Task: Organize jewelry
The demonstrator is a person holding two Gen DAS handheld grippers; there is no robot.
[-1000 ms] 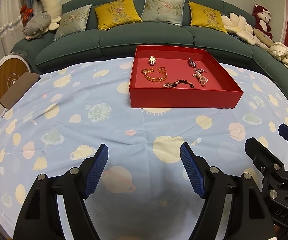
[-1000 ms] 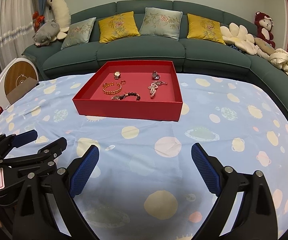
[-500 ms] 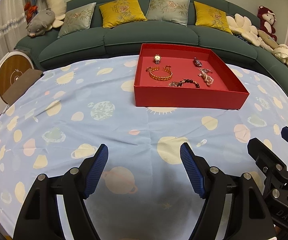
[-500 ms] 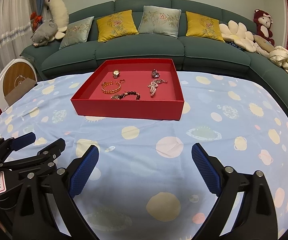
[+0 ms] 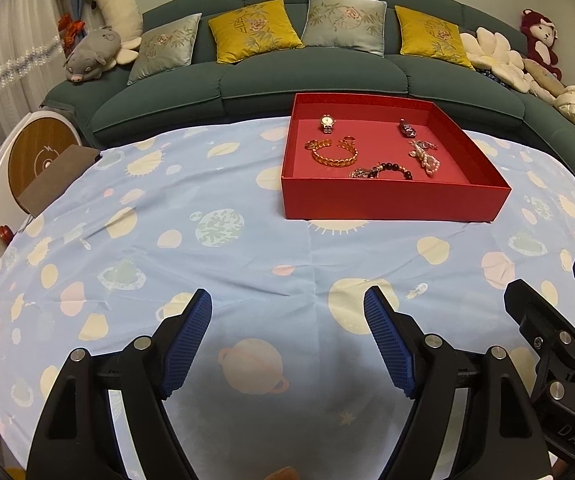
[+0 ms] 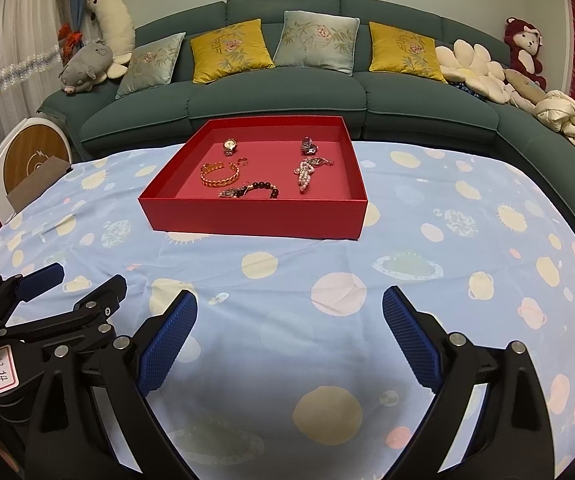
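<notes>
A red tray (image 5: 391, 200) (image 6: 255, 216) stands on the far half of the table. It holds a gold watch (image 5: 326, 123) (image 6: 230, 146), a gold chain bracelet (image 5: 333, 156) (image 6: 220, 176), a dark bead bracelet (image 5: 383, 170) (image 6: 249, 191), a pearl piece (image 5: 425, 156) (image 6: 305, 172) and a small dark piece (image 5: 406, 128) (image 6: 308, 145). My left gripper (image 5: 287, 312) and my right gripper (image 6: 289, 312) are both open and empty, side by side low over the near cloth, well short of the tray.
A blue tablecloth (image 5: 167, 240) with planet prints covers the table. A green sofa (image 5: 307, 76) with cushions and plush toys runs behind it. A round wooden device (image 5: 35, 160) stands at the far left edge.
Both grippers have risen and tilted slightly, so the tray sits a little lower in each view. Both stay open and empty.
</notes>
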